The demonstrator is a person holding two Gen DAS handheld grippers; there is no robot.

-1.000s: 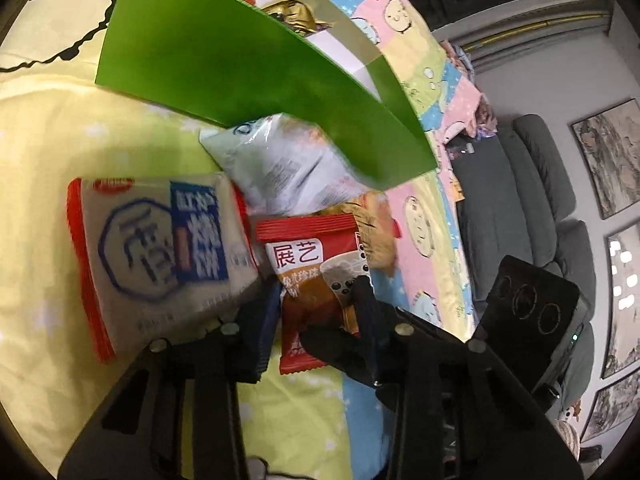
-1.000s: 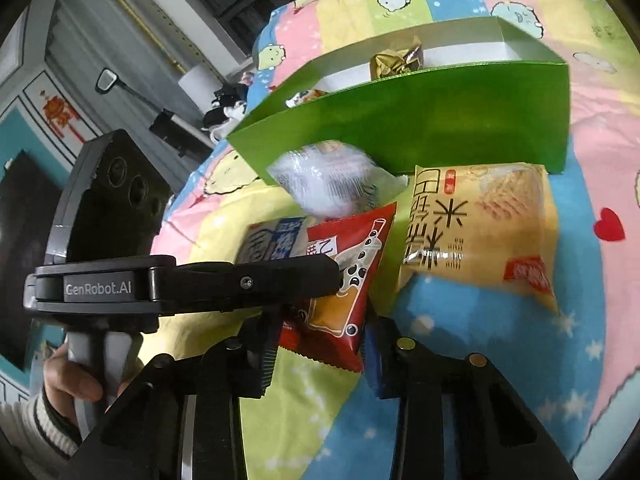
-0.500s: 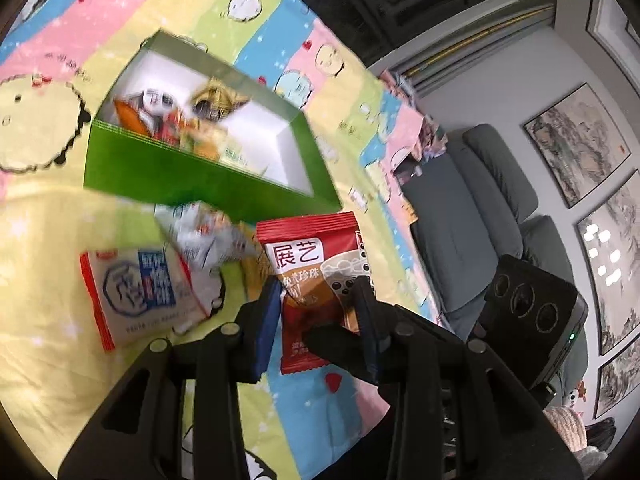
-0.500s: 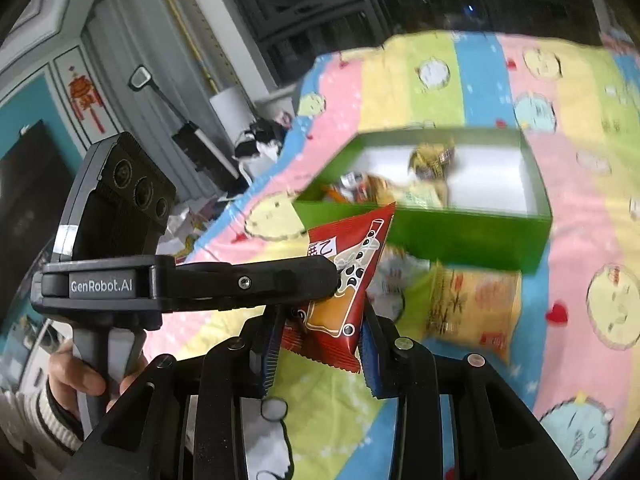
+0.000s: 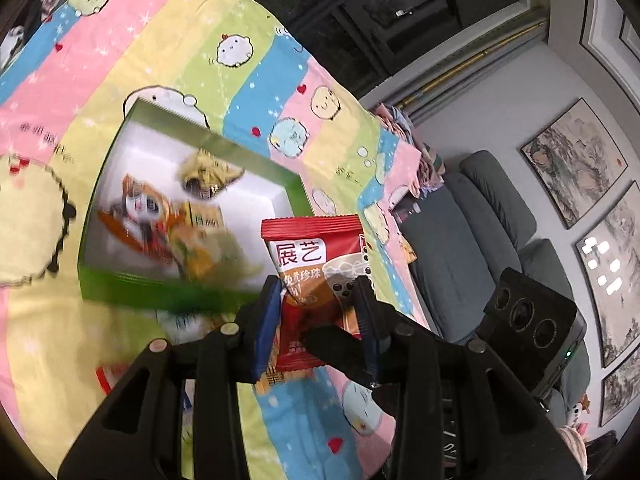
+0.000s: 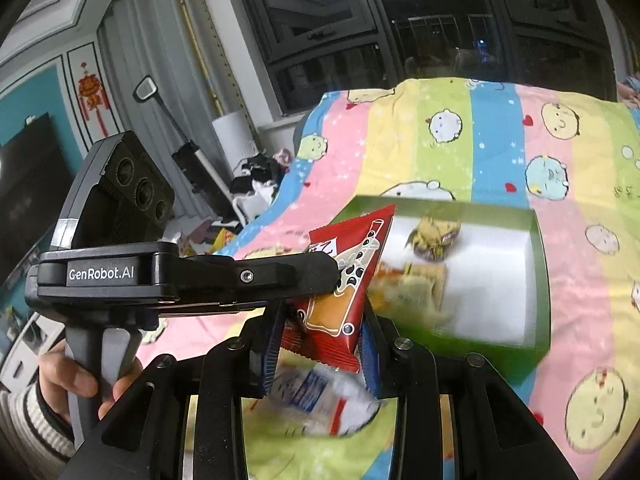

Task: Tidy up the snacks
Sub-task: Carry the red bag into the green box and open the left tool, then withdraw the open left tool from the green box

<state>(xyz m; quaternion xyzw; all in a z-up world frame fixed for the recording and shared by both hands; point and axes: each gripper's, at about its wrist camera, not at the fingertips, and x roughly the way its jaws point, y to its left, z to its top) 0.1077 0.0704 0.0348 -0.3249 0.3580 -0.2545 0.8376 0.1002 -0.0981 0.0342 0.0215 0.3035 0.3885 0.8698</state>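
The red milk-tea snack packet [image 5: 316,276] is lifted off the bedspread and gripped from both sides at once. In the left wrist view the left gripper [image 5: 318,312] has its jaws drawn narrow onto the packet's lower half, blue pads pressing its two edges, and the black finger of the other tool crosses the packet's bottom from 4 o'clock. In the right wrist view the right gripper [image 6: 318,340] is likewise closed narrow on the same packet [image 6: 344,292], while the left gripper [image 6: 316,276], labelled GenRobot.AI, reaches in from 9 o'clock and pinches the packet's upper part. The person's left hand [image 6: 84,380] wraps that tool's handle at 8 o'clock.

The green box [image 5: 160,300] with a white inside sits on the striped cartoon bedspread [image 5: 168,52] at 10 o'clock of the held packet in the left view; in the right view the box [image 6: 540,280] lies at 2 o'clock of the packet. It holds a gold-wrapped sweet [image 5: 208,174] near its far wall and a blurred heap of orange and yellow packets [image 5: 160,228] toward its left end; the right part of the box floor is bare white.

Below the right gripper, at 6 o'clock, a white packet with blue print [image 6: 320,400] lies on the bedspread outside the box. A grey sofa [image 5: 500,240] stands at 3 o'clock in the left view.
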